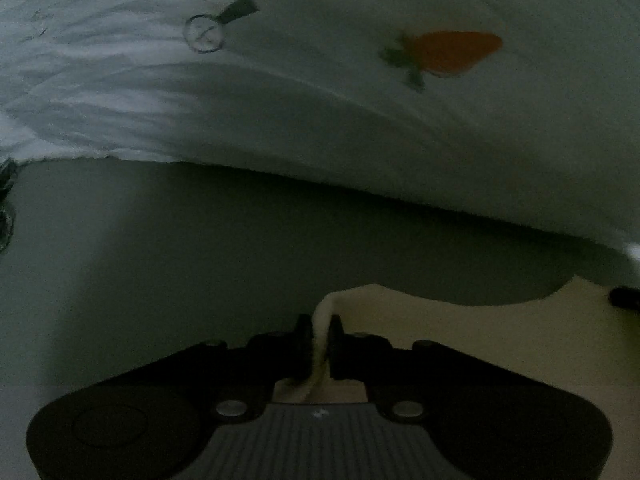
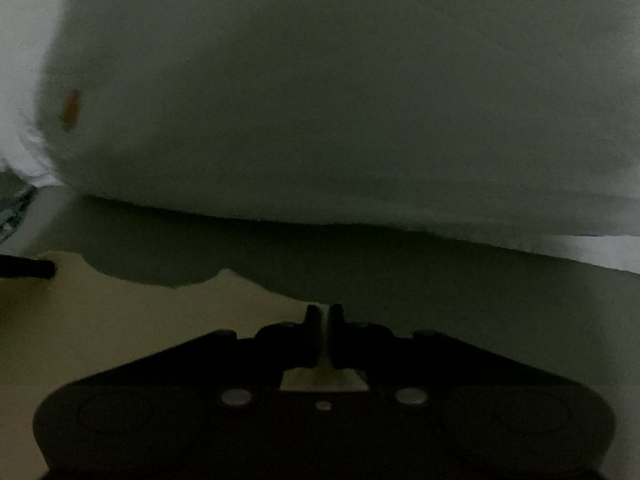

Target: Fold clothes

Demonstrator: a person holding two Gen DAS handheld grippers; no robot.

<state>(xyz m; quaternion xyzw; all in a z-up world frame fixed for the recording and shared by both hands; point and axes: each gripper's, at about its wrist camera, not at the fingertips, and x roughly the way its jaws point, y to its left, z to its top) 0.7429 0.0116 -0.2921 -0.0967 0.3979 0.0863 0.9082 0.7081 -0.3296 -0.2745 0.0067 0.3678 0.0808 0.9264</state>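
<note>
**Both claws pinch a white garment's edge**

Pale bench (image 1: 500, 340) shows at lower right. White garment (image 1: 320, 120), carrot-printed, fills the upper frame: soft, light, limp, best taken at its hem. Left claw (image 1: 320, 344) clenches an edge; right claw (image 2: 325, 336) is likewise clamped on a thin edge.

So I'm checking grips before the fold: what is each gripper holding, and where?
Left gripper pinches a bunched edge of the white garment. Right gripper is shut on a thin edge, apparently the same garment.
</note>
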